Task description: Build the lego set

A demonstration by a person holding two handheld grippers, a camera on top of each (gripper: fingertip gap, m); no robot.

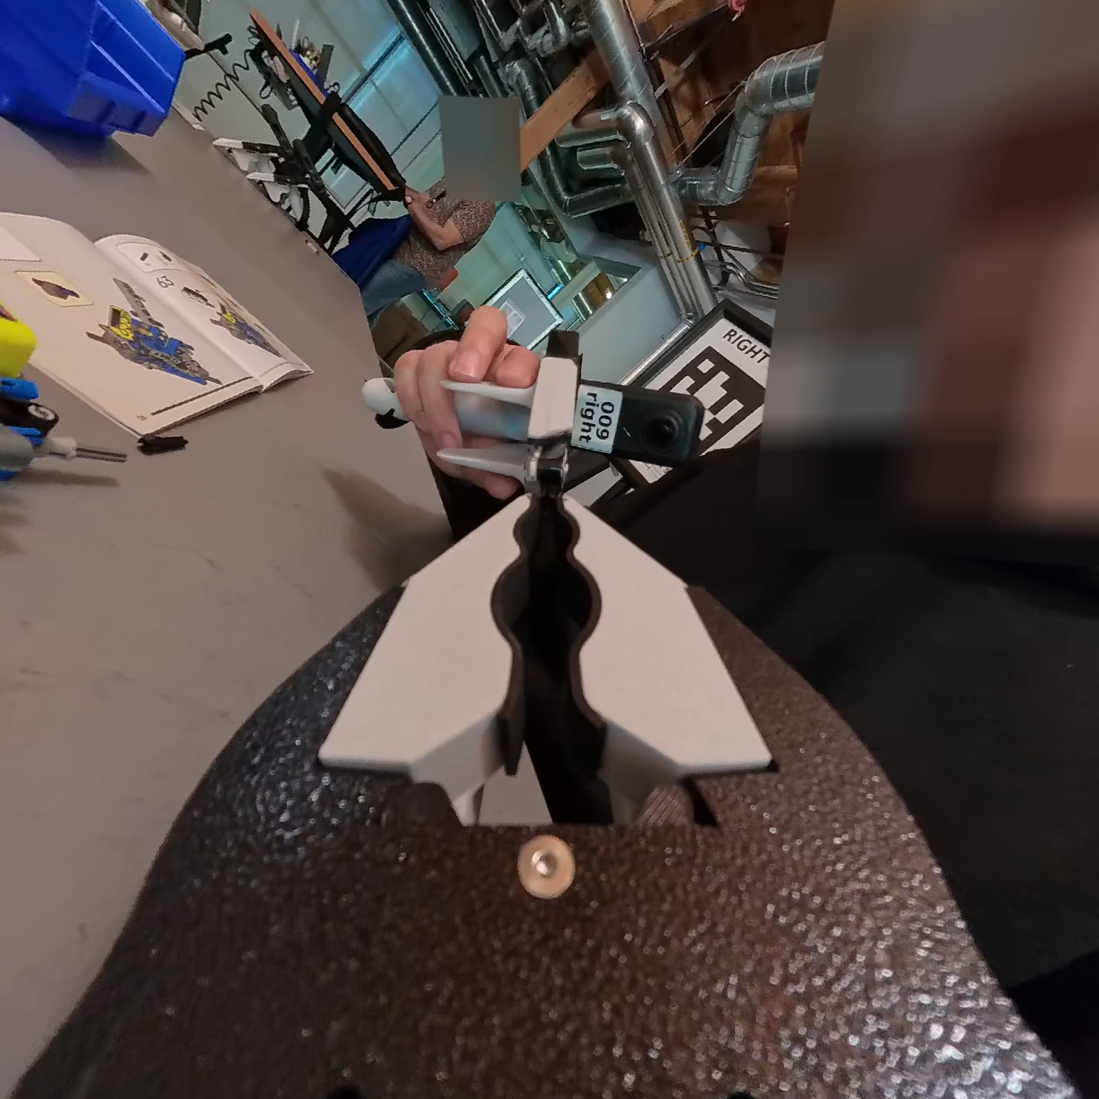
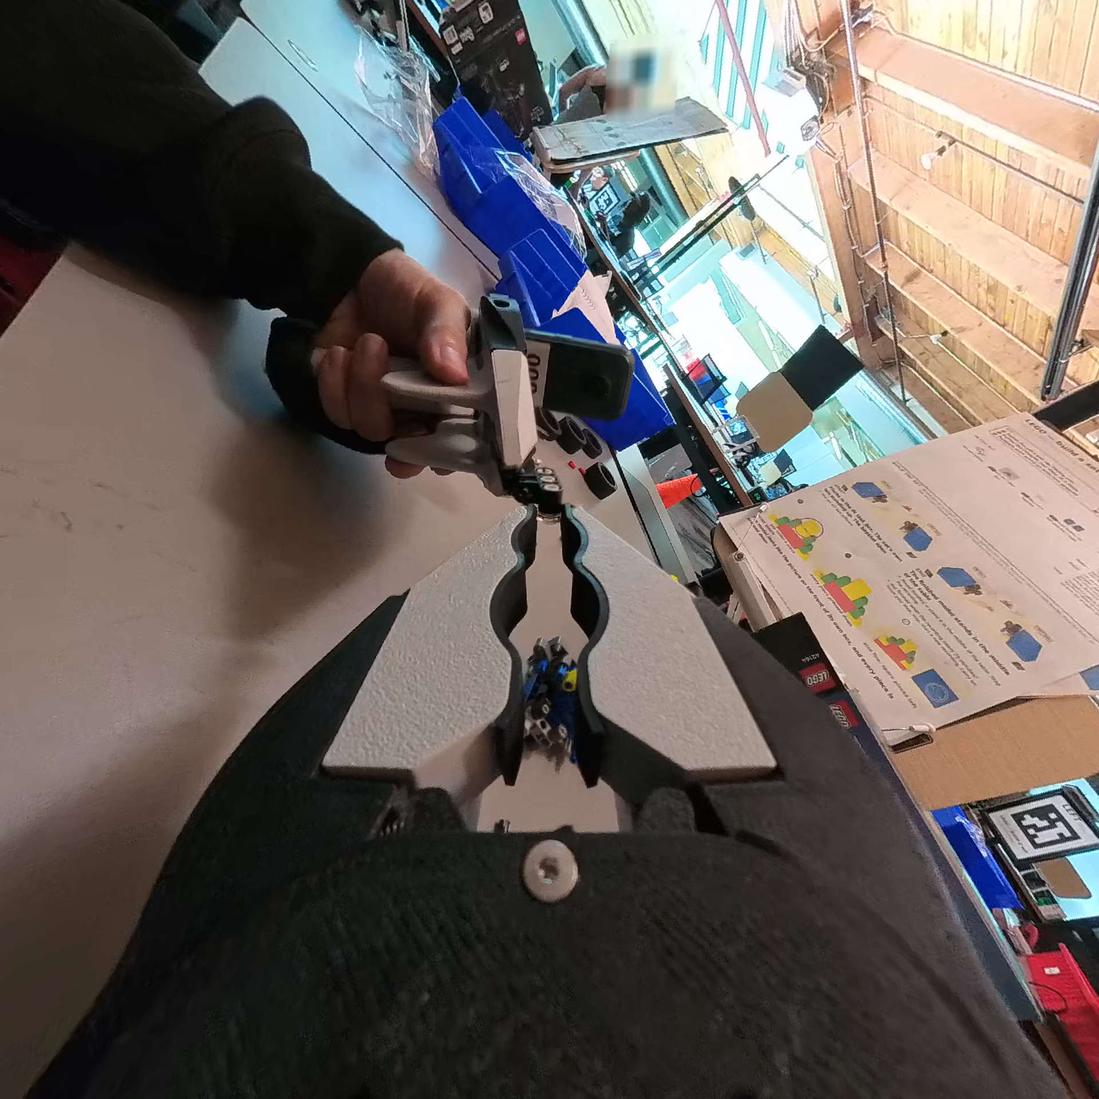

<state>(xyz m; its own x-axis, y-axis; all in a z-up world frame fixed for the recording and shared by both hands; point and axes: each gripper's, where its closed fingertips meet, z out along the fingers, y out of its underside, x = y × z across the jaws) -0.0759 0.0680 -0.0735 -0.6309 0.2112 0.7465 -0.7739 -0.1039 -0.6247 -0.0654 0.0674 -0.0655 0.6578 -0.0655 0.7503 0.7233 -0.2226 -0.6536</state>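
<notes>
**Tools**
- Left gripper (image 1: 544, 505): centre of the left wrist view, tips drawn almost together. The right wrist view shows it from outside, held by a hand (image 2: 386, 357) in a black sleeve (image 2: 178, 178). Its tips are clamped on a black holed lego piece (image 2: 535, 479) at frame centre, above the table (image 2: 148, 565).
- Right gripper (image 2: 547, 514): tips nearly closed, pinching a small grey peg (image 2: 546, 520) that meets the underside of the black piece. The two tools stand tip to tip.

**Writing and labels (noted, not transcribed)**
- White printed sticker (image 1: 597, 422) on the right tool's camera body, centre.
- Black-and-white marker board (image 1: 713, 386) with a printed heading, right of centre. A similar marker tag (image 2: 1041, 826) sits at lower right.
- Open instruction booklet (image 1: 196, 333), left, with pictures of a blue and yellow model.
- Printed sheet (image 2: 922, 565) with coloured brick diagrams and text, fixed to cardboard at the right.
- Dark boxes with a red brand logo (image 2: 818, 678) below that sheet.

**Surroundings**
- Loose lego heap (image 2: 550, 696), blue, yellow and grey, glimpsed between the right tool's fingers.
- Partly built blue model (image 1: 18, 386) at the left edge, with a small black part (image 1: 160, 442) on the table nearby.
- Blue bins (image 2: 511, 196), upper centre, with black tyres (image 2: 571, 434) just below.
- The right tool and its hand (image 1: 440, 392) block the left camera's view of the held piece.
</notes>
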